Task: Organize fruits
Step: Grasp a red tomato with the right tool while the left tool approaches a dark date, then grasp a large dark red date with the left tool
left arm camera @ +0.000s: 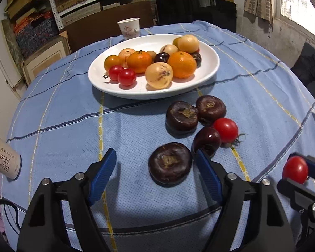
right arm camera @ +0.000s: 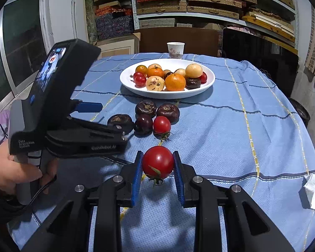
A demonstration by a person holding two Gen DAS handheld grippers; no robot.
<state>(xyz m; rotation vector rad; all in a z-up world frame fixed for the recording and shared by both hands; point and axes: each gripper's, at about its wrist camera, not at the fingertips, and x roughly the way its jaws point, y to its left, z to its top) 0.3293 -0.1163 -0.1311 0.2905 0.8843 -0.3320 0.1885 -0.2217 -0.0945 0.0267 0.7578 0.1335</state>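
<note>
While right tongs (right arm camera: 158,164) clamp tomato (right arm camera: 158,161), left tongs (left arm camera: 156,161) wide, empty over blue checked tablecloth (left arm camera: 73,109).

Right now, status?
Right gripper shut on tomato. Left gripper open over chestnut. Plate ahead, loose fruit between.

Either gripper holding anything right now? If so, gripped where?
Right gripper holds a red tomato, pads on its left and right sides, stem down. Left gripper is open, empty.

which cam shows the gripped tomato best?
Right wrist: the tomato sits centered between the right gripper pads, stem visible. Left wrist catches it only at the right edge, partly hidden by a finger.
</note>
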